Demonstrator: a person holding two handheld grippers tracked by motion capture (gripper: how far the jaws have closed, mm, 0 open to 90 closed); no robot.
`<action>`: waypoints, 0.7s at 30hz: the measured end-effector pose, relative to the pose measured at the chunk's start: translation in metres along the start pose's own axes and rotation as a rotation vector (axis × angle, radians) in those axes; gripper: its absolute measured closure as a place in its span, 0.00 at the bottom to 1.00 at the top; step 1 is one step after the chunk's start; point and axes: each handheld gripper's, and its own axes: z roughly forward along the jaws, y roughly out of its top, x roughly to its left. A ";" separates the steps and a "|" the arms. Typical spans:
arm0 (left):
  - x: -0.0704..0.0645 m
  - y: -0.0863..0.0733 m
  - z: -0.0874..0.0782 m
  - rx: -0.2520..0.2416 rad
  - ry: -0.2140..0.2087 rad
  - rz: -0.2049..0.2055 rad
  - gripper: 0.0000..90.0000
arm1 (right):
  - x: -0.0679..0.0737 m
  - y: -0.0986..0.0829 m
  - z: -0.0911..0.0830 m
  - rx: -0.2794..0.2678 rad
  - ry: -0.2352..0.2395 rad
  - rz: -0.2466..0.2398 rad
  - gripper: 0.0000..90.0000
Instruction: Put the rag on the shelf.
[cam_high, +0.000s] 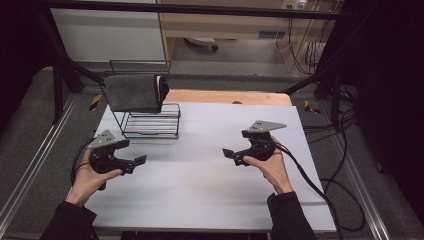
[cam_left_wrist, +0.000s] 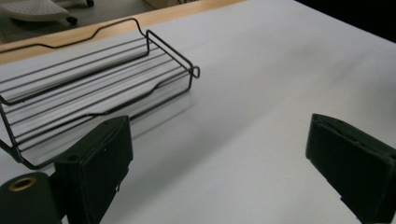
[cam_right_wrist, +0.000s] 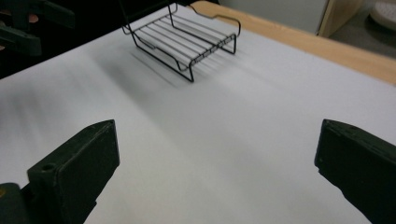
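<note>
White table (cam_high: 200, 170), wire rack (cam_high: 150, 120) at rear, both grippers' fingers (cam_left_wrist: 95, 163) spread wide, holding nothing

The towel (cam_high: 134, 92) covered the upper tier of the rack (cam_high: 150, 122) in the high view, so what lay beneath it could not be told. In the left gripper view the picture's left edge cut off the rack (cam_left_wrist: 93, 79), and in the right gripper view its top edge did. Each gripper view's bottom and right edges cropped the jaws.
</note>
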 end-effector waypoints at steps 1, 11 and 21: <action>0.000 -0.004 0.002 0.005 -0.004 -0.003 0.08 | -0.003 -0.007 -0.001 0.005 0.002 0.009 0.01; -0.001 -0.031 0.015 0.051 -0.006 -0.013 0.10 | -0.026 -0.066 -0.012 0.029 0.004 0.083 0.01; -0.003 -0.052 0.019 0.087 -0.009 0.010 0.11 | -0.042 -0.111 -0.035 0.036 -0.027 0.133 0.01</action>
